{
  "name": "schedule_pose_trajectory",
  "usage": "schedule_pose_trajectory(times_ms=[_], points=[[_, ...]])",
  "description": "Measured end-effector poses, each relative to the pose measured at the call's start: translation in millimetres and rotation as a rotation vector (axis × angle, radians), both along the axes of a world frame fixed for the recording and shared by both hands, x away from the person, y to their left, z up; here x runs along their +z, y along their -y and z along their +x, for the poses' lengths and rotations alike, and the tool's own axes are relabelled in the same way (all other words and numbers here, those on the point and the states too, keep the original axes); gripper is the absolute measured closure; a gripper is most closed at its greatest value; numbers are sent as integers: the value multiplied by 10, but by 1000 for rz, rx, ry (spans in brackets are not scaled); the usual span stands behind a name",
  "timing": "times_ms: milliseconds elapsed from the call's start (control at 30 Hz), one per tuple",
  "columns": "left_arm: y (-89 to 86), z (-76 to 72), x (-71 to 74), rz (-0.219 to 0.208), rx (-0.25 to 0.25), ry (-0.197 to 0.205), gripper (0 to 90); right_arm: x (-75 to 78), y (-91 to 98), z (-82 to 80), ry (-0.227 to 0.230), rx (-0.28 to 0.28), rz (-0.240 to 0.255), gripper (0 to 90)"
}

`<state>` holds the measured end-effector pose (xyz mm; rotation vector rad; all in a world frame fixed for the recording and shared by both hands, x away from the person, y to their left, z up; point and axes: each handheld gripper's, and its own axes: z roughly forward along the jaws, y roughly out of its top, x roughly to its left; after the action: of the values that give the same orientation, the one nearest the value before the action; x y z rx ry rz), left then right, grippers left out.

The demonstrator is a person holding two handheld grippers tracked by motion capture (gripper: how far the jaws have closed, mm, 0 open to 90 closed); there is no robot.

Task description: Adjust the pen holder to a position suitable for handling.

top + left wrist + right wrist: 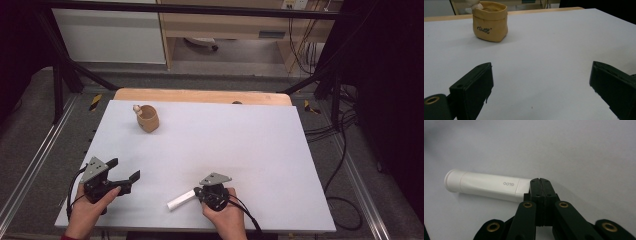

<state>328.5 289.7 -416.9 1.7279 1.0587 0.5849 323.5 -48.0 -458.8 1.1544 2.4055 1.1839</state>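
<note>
A white tube (484,186) with a cap at its left end lies on the white table (225,140) near the front edge, also seen as the tube (180,200) in the high view. My right gripper (540,185) is shut, jaws pressed together, its tips at the tube's flat tail end and covering it; I cannot tell whether the tail is pinched. In the high view the right gripper (196,193) sits just right of the tube. My left gripper (541,82) is open and holds nothing, and in the high view this left gripper (124,169) is at the front left.
A small tan fabric pouch (148,119) with a white object (136,107) sticking out stands at the back left; the pouch (490,21) is straight ahead of the left gripper. A wooden strip (200,96) borders the far edge. Black frame posts and cables flank the table.
</note>
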Motion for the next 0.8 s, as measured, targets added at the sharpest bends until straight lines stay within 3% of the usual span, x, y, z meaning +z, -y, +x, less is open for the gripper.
schedule_pose_trajectory(times_ms=[200,333,367,400,433,500,533,567,633,700,733,800], points=[[1,0,0,1,0,-1,53,7,19,2,-3,-3,2,897],[-2,-1,1,-5,2,-1,53,55,93,9,26,-15,-4,827],[-3,-1,2,-5,3,-3,54,97,163,29,44,-31,3,728],[-3,-2,3,-4,1,-6,54,97,163,29,44,-31,3,728],[0,-5,4,-6,-1,-10,53,119,203,39,51,-46,7,666],[5,-11,13,-7,-6,-14,54,162,290,78,51,-58,11,501],[7,-14,20,-4,-9,-19,54,220,401,109,79,-82,20,378],[12,-19,27,-8,-12,-23,54,220,401,109,79,-82,20,378],[27,-25,44,-6,-24,-26,54,288,520,135,115,-97,28,257],[53,-36,61,-7,-36,-36,56,350,646,159,159,-121,29,148],[71,-40,71,-2,-48,-44,67,400,796,178,201,-138,42,87],[127,-57,102,7,-76,-55,72,418,879,183,210,-149,49,69]])
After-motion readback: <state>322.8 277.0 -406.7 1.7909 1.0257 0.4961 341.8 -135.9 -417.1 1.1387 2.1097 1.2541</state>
